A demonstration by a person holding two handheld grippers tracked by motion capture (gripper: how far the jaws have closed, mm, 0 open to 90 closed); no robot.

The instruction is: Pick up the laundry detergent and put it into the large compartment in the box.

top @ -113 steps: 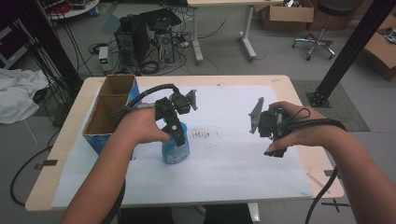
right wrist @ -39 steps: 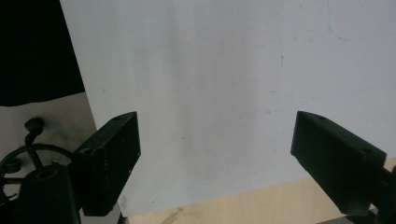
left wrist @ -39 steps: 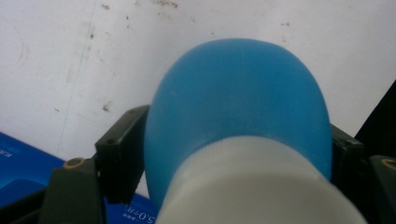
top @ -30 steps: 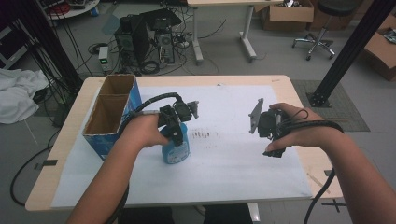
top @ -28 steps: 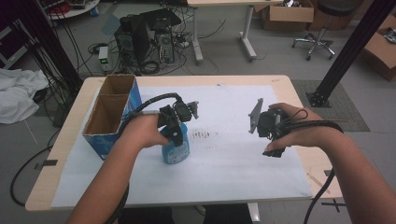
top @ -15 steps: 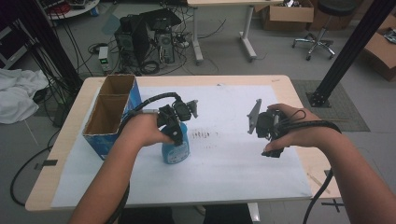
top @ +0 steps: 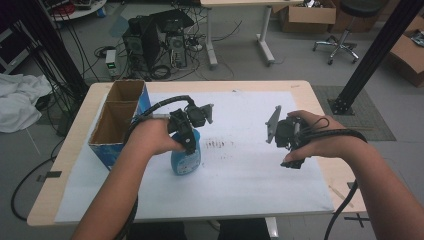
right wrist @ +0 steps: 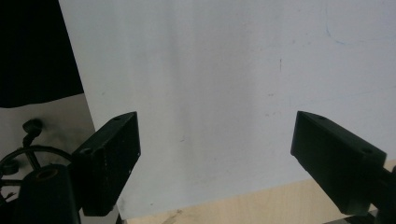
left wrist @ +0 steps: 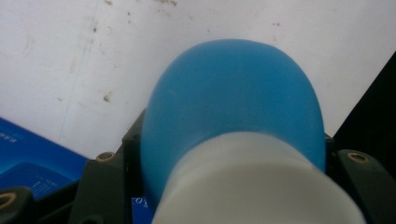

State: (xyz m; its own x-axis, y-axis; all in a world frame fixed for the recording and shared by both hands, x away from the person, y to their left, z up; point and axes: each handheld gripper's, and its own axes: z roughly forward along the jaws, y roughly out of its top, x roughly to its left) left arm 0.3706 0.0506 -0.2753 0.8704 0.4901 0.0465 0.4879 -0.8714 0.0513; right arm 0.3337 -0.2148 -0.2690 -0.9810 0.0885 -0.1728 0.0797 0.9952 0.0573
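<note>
Left gripper (top: 186, 145): over the blue bottle (top: 185, 156), jaws clenched on its neck just under the white cap (left wrist: 261, 186), seen close up in the left gripper view with a black jaw at each side of the bottle

Blue bottle: upright on the white paper sheet (top: 240, 175), left of the middle, just beside the near corner of the cardboard box (top: 117, 122)

Right gripper (top: 280, 134): held up over the right part of the sheet, well apart from the bottle, jaws released and wide, with bare paper between them in the right gripper view (right wrist: 215, 154)

Grey plate (top: 272, 125): on top of the right gripper, standing on edge and turned toward the bottle

Cardboard box: open, two compartments, blue outer wall, on the left end of the worktop (top: 305, 92)

Smudge (top: 220, 145): dark marks on the sheet between the bottle and the right gripper

Change over 3.8 s: bottle in the same spot, left hand shifted slightly on the same hold; right gripper moved a little toward the middle of the sheet, jaws no nearer to each other as far as can be told

Change over 0.5 s: almost none in either hand
</note>
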